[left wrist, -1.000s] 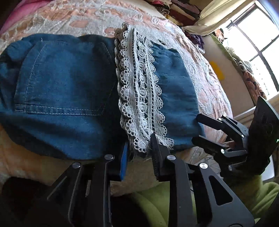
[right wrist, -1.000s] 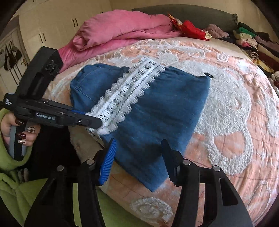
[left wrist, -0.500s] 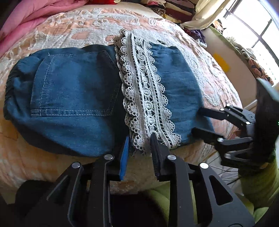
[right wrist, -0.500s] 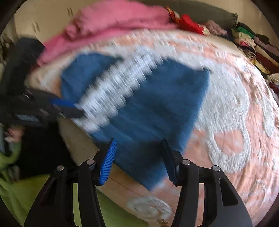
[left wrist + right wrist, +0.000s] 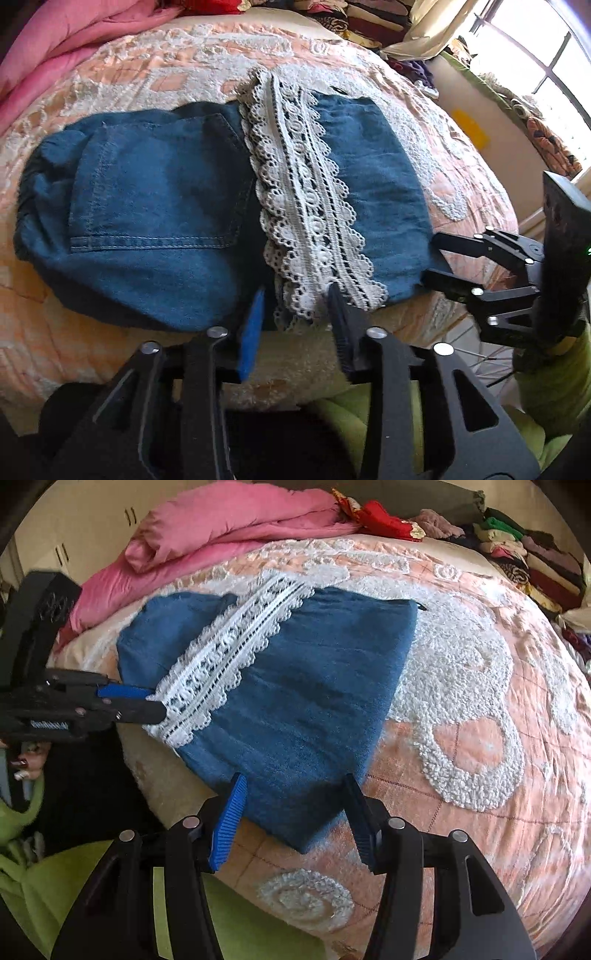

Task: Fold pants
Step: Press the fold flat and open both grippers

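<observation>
The blue pants [image 5: 155, 225] are lying folded on the peach blanket [image 5: 480, 738] of the bed, close to the near edge. A white lace strip [image 5: 310, 221] is laid across the top of them.

The left gripper [image 5: 295, 314] is being opened, and the end of the lace is sitting loose between its jaws, not pinched. The right gripper [image 5: 295, 812] is being opened too, and the pointed corner of the pants is lying between its jaws, not squeezed.

It looks like the fold is being let go. To do this well, both grippers should be pulled straight back, so the lace is not dragged and the fold is not pulled apart.

The bed edge is right under the grippers, so little room is left there. Lots of open blanket is seen beyond the pants. A pink quilt [image 5: 221, 528] is piled far back.
</observation>
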The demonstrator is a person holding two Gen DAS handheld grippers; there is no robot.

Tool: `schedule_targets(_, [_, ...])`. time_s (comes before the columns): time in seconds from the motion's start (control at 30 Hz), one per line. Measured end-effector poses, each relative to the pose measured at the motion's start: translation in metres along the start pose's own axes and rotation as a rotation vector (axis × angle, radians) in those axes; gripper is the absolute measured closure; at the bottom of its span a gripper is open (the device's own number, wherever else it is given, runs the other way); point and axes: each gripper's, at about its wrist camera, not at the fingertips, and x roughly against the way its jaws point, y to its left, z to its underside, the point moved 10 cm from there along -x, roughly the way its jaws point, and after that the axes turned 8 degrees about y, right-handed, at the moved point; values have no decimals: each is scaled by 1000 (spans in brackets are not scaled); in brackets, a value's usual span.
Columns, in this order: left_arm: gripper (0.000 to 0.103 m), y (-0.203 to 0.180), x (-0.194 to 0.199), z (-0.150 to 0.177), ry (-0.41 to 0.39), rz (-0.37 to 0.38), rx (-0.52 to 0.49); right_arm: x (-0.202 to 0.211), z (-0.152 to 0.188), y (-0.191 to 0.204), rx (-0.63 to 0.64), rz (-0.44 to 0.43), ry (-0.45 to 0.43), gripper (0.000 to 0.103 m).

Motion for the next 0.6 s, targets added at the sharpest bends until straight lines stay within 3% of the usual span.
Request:
schedule_targets(0.2, [62,1,11,-2,-26,-17,-1,17,-6,-3,-23,11,-55,29])
schedule_targets(0.4, [39,5,23,-6,-62,-46,-1,32,-13,-6,-43,33,-105,13])
schedule_targets(0.6, [20,14,39,-8,-102,-105,4,44,-20,-7,-51,43,-140,12])
